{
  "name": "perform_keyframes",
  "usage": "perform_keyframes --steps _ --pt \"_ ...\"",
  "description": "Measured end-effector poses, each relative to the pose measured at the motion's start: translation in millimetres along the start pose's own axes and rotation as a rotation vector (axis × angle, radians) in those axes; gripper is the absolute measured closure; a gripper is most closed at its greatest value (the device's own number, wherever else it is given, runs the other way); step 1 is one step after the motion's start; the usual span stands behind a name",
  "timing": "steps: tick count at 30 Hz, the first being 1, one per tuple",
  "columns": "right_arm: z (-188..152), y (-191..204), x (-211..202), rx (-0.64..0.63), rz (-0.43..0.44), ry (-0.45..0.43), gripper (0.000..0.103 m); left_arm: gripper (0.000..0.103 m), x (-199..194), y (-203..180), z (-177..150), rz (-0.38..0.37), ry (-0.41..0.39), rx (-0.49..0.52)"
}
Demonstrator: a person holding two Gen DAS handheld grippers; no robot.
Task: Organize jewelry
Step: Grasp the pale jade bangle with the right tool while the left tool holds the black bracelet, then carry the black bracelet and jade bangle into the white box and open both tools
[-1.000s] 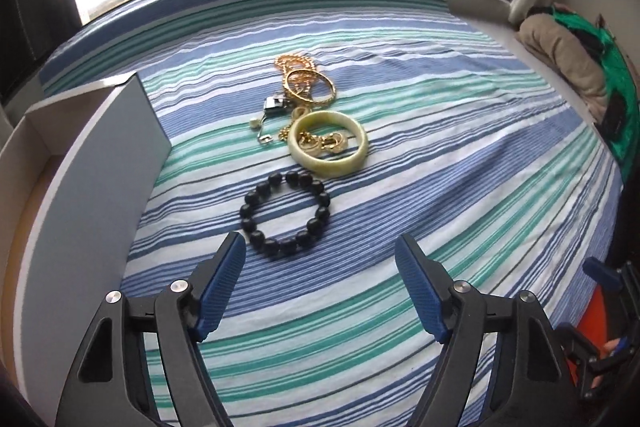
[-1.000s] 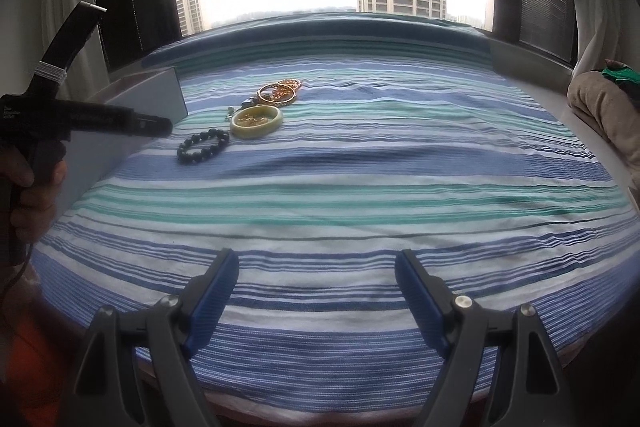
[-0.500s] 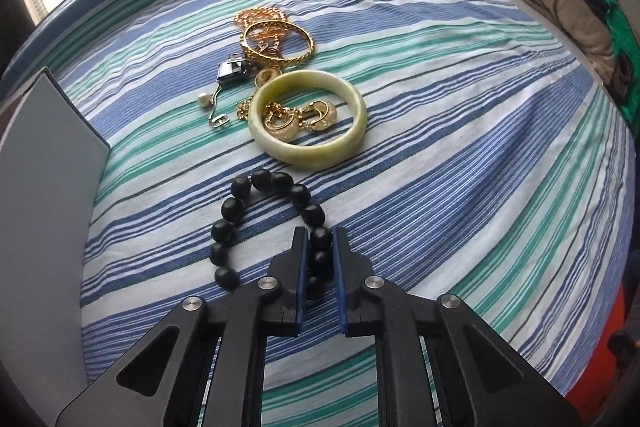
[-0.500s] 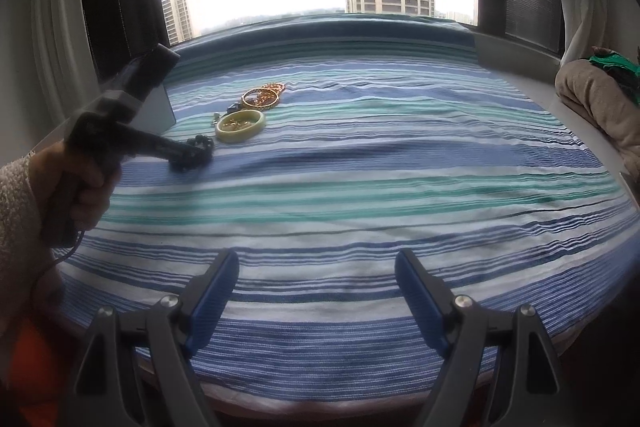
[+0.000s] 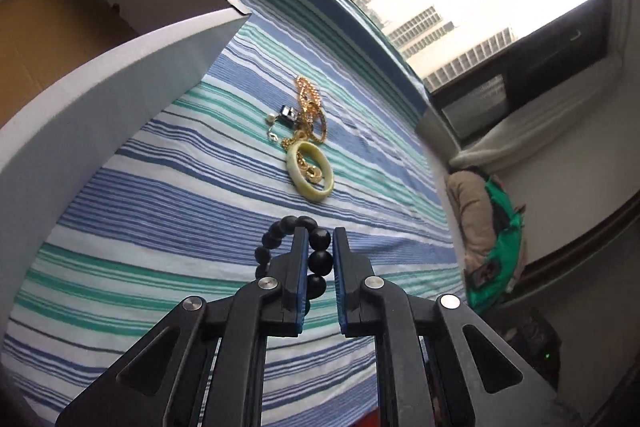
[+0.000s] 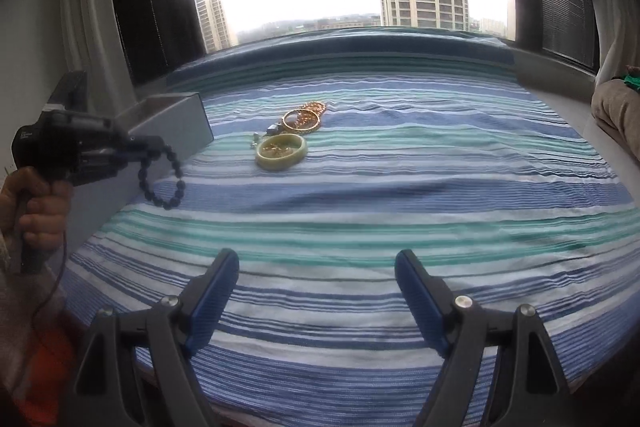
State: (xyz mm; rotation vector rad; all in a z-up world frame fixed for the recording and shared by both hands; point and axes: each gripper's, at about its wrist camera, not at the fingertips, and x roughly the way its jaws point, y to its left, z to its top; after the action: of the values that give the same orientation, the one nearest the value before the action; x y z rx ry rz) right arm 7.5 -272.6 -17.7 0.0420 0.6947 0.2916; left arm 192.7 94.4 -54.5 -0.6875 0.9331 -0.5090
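**Left wrist view: bead bracelet lifted, box next**

Left wrist view shows the left gripper (image 5: 320,263) clamped on the black bead bracelet (image 5: 320,259), several beads pinched between the blue pads while the rest of the loop hangs off toward 10 o'clock. From the right wrist view the bracelet (image 6: 166,179) dangles free of the striped bed (image 6: 400,195), just in front of the white box (image 6: 176,131). The right gripper (image 6: 318,287) hangs over the near part of the bed with its jaws wide apart and nothing between them.

The step in hand looks like carrying the bracelet into the box (image 5: 120,75), which sits at 10 o'clock in the left view. A stretchy bead loop swings, so a slow, level carry is wise, with the loop raised high enough that its lowest beads pass above the box's near wall, and no release until it hangs over the brown floor inside.

Open bed lies all around from 12 to 5 o'clock. The jade bangle (image 5: 310,173) and the gold chains (image 5: 310,111) lie well apart at 12 o'clock, out of the path. The box's rim is the one edge to mind.
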Motion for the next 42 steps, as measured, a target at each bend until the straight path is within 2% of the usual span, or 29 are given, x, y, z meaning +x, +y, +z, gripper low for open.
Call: perform_keyframes --steps 2,4,6,7,8,9,11,13,18,20,23,26,28,34,36,39,42 --pt "32 -1 25 -0.013 0.123 0.045 0.021 0.093 -15 1 -6 0.003 -0.024 -0.007" --pt "62 -1 67 -0.018 0.206 0.162 0.022 0.093 -28 4 -15 0.006 -0.049 -0.019" --pt "87 7 116 -0.047 0.264 0.286 0.04 0.093 -40 6 -21 0.01 -0.068 -0.034" --pt "97 11 137 -0.062 0.265 0.33 0.059 0.093 -45 7 -24 0.017 -0.075 -0.037" --pt "105 16 158 -0.079 0.262 0.373 0.065 0.093 -51 11 -27 0.021 -0.08 -0.039" --pt "112 24 178 -0.102 0.264 0.416 0.067 0.093 -55 13 -30 0.025 -0.082 -0.043" --pt "119 41 207 -0.186 0.22 0.453 0.076 0.093 -60 16 -33 0.035 -0.085 -0.047" --pt "121 56 231 -0.264 0.175 0.49 0.076 0.093 -67 21 -37 0.048 -0.09 -0.051" --pt "105 73 264 -0.392 0.093 0.602 0.09 0.093 -79 35 -43 0.064 -0.094 -0.067" --pt "100 74 272 -0.392 0.071 0.615 0.093 0.093 -77 40 -44 0.065 -0.091 -0.078" --pt "102 70 274 -0.335 0.078 0.575 0.093 0.093 -77 44 -45 0.072 -0.086 -0.092" --pt "115 64 263 -0.255 0.164 0.543 0.09 0.093 -79 44 -50 0.072 -0.081 -0.096" --pt "123 64 261 -0.287 0.119 0.529 0.089 0.093 -79 43 -51 0.073 -0.08 -0.095" --pt "115 60 289 -0.344 0.055 0.634 0.087 0.093 -74 38 -53 0.072 -0.071 -0.088" --pt "115 57 292 -0.331 0.053 0.632 0.089 0.093 -73 36 -53 0.074 -0.068 -0.086" --pt "118 48 288 -0.254 0.083 0.602 0.091 0.093 -73 35 -51 0.073 -0.066 -0.094" --pt "127 27 268 -0.098 0.168 0.52 0.093 0.093 -81 31 -50 0.06 -0.084 -0.097"
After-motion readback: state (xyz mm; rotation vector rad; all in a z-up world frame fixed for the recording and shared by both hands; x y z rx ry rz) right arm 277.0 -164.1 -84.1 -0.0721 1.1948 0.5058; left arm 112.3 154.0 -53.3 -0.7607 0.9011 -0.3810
